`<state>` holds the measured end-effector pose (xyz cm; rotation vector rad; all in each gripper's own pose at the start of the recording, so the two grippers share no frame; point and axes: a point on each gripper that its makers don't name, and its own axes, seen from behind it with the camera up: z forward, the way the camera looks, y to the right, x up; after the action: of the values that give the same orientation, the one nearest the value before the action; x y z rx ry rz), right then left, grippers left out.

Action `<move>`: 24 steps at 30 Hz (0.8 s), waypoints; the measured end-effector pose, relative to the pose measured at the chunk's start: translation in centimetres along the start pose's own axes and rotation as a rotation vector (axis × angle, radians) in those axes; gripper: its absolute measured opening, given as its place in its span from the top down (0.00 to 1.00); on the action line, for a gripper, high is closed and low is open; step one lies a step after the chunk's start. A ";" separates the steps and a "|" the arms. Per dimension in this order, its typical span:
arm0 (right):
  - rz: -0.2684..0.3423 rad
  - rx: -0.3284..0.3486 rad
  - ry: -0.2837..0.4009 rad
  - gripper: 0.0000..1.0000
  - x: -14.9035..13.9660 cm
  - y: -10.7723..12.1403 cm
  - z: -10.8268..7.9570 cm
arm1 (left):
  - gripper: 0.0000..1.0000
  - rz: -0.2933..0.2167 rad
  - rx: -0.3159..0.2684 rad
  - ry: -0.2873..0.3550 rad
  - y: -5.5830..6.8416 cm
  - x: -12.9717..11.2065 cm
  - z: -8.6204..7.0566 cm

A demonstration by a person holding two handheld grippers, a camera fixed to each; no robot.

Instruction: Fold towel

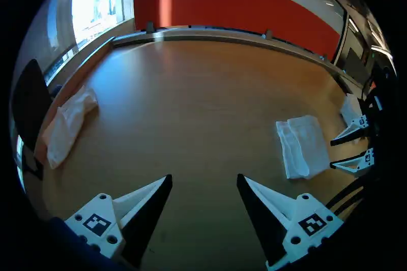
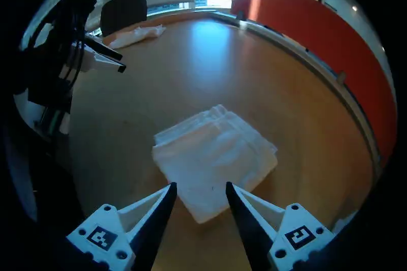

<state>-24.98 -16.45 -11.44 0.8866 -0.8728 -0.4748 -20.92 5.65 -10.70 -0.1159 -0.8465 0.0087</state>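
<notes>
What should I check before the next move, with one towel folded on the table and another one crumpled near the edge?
1. Left gripper open and empty: ok.
2. Right gripper open and empty: ok.
3. Folded towel lying flat on the table, directly ahead of the right gripper: ok.
4. Layers of the folded towel lined up: not ok, the edges are a little offset at the far side.
5. Right fingertips free of the folded towel: cannot tell.
6. Crumpled towel folded: not ok, it lies bunched near the table edge, to the left in the left gripper view.
</notes>
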 end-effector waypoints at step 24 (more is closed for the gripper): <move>0.044 -0.026 -0.085 0.33 -5.3 0.1 0.7 | 0.06 0.007 -0.007 -0.004 0.7 -0.1 0.2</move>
<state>-28.60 -13.12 -13.50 0.8263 -0.9593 -0.4874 -21.13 6.34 -10.67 -0.1253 -0.8506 0.0120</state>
